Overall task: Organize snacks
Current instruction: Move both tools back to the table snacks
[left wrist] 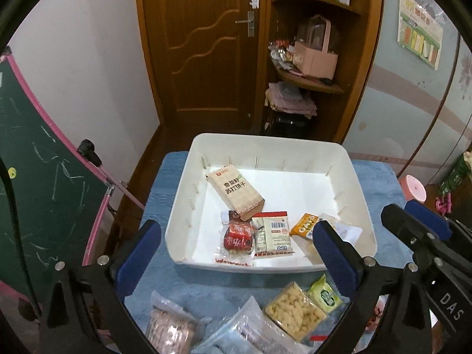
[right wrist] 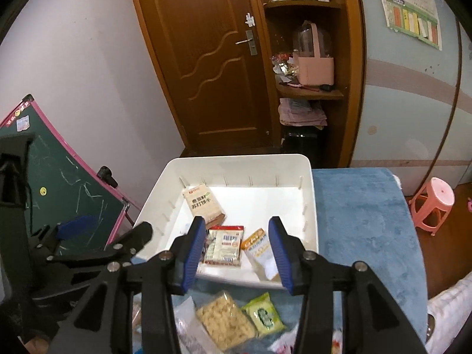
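White plastic walls of a shallow bin (left wrist: pixel 358 194) framed four snack packets as two hand-held grippers hovered over a blue-covered table (right wrist: pixel 360 215). At the left of the bin a tan cracker pack (left wrist: pixel 236 191) lay tilted; nearer the front rim sat a red-wrapped snack (left wrist: pixel 238 237), touching a white packet with a red edge (left wrist: pixel 273 233), and further right an orange-and-white packet (right wrist: pixel 259 246). The left gripper (left wrist: pixel 236 258) hung with its blue pads spread wide, nothing between them, poised above the bin's near edge so that the red snack and white packet fell between its fingers in the left wrist view. To its right, the right gripper (right wrist: pixel 237 255) was likewise parted and empty, its pads bracketing the white and orange packets from above. On the cloth just in front of the bin, below both tools, waited a clear pack of pale puffed pieces (right wrist: pixel 225 321) beside a small green packet (right wrist: pixel 264 314), with further clear-wrapped packs (left wrist: pixel 174 327) at left.
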A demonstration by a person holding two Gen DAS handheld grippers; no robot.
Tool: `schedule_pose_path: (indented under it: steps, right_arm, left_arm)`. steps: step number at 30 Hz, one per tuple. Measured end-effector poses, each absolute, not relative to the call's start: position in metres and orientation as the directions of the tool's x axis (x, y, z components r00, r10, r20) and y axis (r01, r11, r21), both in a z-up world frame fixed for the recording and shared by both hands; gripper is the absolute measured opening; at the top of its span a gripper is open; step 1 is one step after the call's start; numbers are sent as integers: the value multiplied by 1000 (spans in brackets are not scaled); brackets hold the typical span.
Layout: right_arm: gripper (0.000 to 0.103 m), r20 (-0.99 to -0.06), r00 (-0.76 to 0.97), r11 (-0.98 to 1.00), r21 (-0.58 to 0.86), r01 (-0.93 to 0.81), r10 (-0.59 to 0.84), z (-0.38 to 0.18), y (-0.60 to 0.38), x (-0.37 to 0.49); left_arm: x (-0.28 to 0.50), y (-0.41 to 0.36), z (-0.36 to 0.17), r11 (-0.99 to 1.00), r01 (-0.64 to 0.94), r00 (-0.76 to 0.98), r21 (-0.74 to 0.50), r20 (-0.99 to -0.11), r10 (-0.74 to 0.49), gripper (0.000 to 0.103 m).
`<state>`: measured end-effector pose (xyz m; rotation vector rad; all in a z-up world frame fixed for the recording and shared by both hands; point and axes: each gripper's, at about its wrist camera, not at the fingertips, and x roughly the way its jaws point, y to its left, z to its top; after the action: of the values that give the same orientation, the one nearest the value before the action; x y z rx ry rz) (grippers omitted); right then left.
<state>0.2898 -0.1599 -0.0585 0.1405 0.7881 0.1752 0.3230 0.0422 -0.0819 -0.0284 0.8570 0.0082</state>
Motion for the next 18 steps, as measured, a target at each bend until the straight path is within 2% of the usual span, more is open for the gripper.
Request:
schedule_pose_path:
  steps: [12,18]
  right_arm:
    - [45,-628,752,980,129,-150,198,-5,-148,207]
    - [47,-609,767,979,111,-170,202,2,-150,170]
  left_arm:
    - [237,48,-19,1000,18,739,17,-673,-2,102]
    - [197,49,-13,997,75,749,11,-661,-49,102]
